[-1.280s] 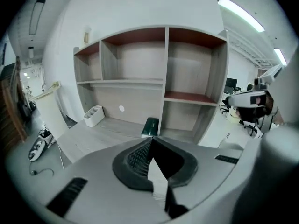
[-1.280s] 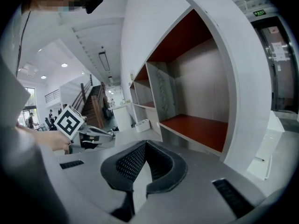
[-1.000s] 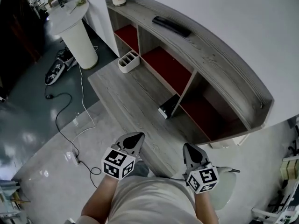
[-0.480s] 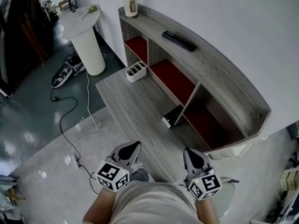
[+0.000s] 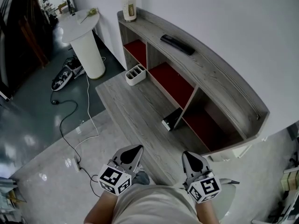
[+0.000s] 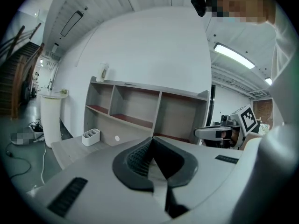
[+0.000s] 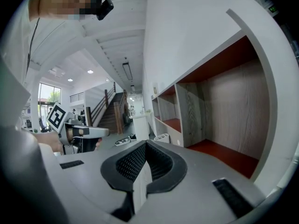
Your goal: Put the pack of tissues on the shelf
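A small dark pack with a white end, apparently the tissues, leans on the low wooden platform against a divider of the grey shelf unit. The shelf's compartments have red floors. My left gripper and right gripper hover side by side at the platform's near edge, well short of the pack. Both are shut and hold nothing, as the left gripper view and right gripper view show. Each gripper appears in the other's view: the right gripper and the left gripper.
A black remote lies on the shelf top and a pale bottle stands at its far end. A white divided caddy sits on the platform. A white pedestal table, cables and a device lie on the floor at left.
The head view has shifted a little, so the shelf sits slightly further right than a second ago. Both grippers stay low, shut and close together.
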A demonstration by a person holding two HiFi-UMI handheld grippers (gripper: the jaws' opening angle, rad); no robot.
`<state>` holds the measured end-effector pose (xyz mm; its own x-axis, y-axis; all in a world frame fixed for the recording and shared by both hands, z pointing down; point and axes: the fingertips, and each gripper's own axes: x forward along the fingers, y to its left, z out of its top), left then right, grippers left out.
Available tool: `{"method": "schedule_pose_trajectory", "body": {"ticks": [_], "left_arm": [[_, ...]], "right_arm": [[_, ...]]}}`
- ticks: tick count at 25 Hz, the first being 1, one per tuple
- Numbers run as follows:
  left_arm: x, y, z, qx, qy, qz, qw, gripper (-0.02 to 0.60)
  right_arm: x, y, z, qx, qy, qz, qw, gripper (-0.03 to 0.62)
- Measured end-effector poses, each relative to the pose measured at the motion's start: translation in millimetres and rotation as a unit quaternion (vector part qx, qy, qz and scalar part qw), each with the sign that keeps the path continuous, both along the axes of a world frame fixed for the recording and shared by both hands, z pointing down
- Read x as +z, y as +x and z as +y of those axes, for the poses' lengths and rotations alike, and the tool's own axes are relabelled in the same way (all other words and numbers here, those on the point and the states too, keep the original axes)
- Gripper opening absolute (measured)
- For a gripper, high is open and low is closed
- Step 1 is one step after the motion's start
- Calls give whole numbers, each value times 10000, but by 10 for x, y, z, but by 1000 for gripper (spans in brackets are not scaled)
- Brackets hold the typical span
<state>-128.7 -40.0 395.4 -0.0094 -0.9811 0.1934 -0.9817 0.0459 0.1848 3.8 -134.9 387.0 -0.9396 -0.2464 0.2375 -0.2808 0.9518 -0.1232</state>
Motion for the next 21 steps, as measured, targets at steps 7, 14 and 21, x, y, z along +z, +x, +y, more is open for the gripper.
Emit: {"method": "schedule_pose_trajectory", "body": {"ticks": [7, 14, 21], "left_arm": [[52, 35, -17, 42, -44, 83, 9999, 14], [104, 19, 8, -14, -62, 121, 9999, 14], [117, -29, 39, -23, -76, 99, 9999, 14]], "right_arm": [[9, 68, -29, 84, -20, 52, 9999, 28], [19, 107, -31, 118, -2, 93, 9999, 28], [8, 58, -11, 89, 21, 90, 9999, 28]]}}
